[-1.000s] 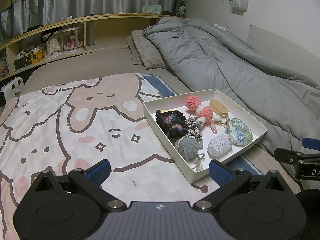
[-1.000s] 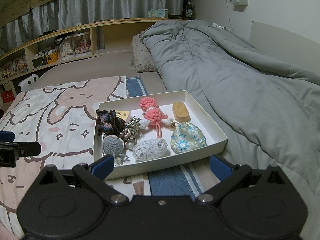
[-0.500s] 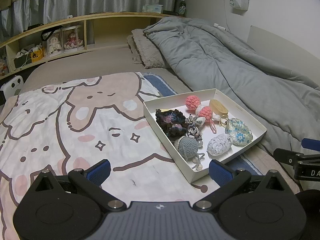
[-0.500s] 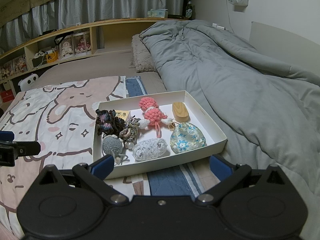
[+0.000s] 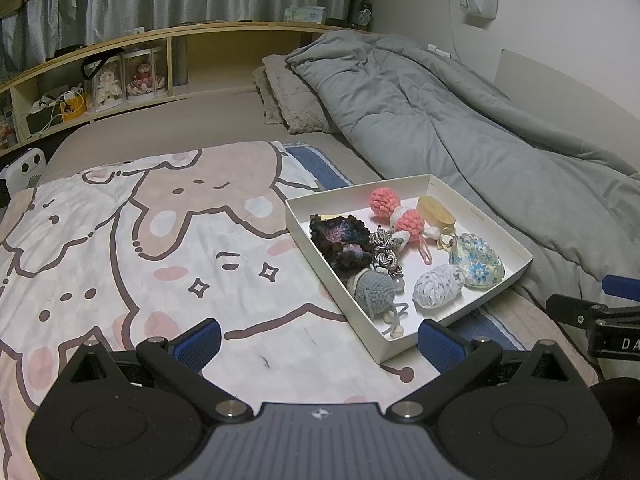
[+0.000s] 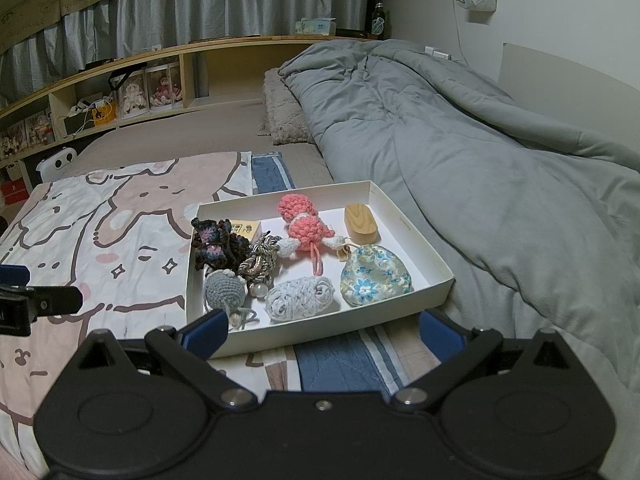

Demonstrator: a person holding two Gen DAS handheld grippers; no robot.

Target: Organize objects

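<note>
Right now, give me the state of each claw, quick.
Left claw: open, holding nothing, hovering over the cartoon blanket beside the white box.
Right claw: open, holding nothing, just short of the white box's near wall.

We see a rumpled grey quilted duvet heaped along the right side of the bed, its far end beside a fuzzy taupe pillow. On the left lies a pale cotton blanket printed with cartoon rabbits, with a blue striped cloth under its right edge. Along the far side runs a curved wooden headboard shelf holding two clear boxes with dolls. On top of it, at the far right, stand a tissue box and a dark glass bottle, in front of grey pleated curtains.
</note>
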